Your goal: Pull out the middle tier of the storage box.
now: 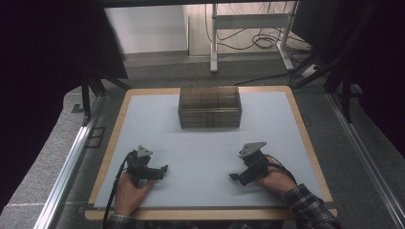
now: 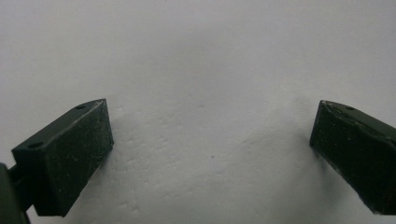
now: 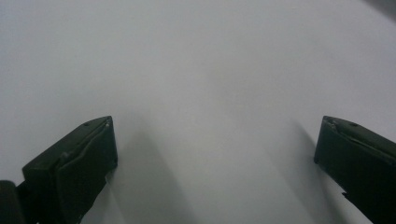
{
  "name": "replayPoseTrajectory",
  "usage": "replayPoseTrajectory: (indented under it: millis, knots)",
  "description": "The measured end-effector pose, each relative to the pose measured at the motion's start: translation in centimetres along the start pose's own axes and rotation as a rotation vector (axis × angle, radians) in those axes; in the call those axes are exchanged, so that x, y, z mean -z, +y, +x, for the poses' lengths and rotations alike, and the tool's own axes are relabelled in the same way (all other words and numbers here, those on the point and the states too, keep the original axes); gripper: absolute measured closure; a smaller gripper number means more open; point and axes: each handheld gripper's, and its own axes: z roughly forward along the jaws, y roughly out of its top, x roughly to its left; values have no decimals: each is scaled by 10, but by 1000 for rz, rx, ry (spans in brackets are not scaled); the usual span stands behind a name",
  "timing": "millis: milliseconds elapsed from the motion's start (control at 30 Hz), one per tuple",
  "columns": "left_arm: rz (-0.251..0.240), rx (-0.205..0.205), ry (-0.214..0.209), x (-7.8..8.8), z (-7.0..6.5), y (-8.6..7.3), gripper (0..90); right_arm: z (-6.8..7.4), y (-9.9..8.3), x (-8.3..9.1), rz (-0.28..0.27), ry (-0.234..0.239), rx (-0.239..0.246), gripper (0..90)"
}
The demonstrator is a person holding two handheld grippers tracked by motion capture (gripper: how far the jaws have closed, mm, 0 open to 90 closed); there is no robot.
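A clear brownish plastic box (image 1: 209, 107) with inner compartments stands at the far middle of the white table mat (image 1: 205, 148). My left gripper (image 1: 161, 171) rests low on the mat at the near left, held by a hand, jaws pointing right. In the left gripper view its jaws stand wide apart over bare white mat (image 2: 210, 93), so the left gripper (image 2: 212, 140) is open and holds nothing. My right gripper (image 1: 235, 176) sits at the near right, jaws pointing left and down. The right gripper (image 3: 217, 149) is open too, with bare mat between the jaws.
The mat lies on a wooden board (image 1: 119, 119) with a raised edge. Metal rails (image 1: 71, 157) run along both sides. Beyond the table stand a white frame (image 1: 248, 28) with loose cables and dark curtains at left and right.
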Motion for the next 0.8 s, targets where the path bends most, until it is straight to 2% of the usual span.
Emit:
replayPoseTrajectory:
  millis: [600,800]
  knots:
    - [4,-6,1,0,0,0,0,2,4,1,30,-9,-5,0]
    - [4,-6,1,0,0,0,0,3,5,3,37,-6,-3,35]
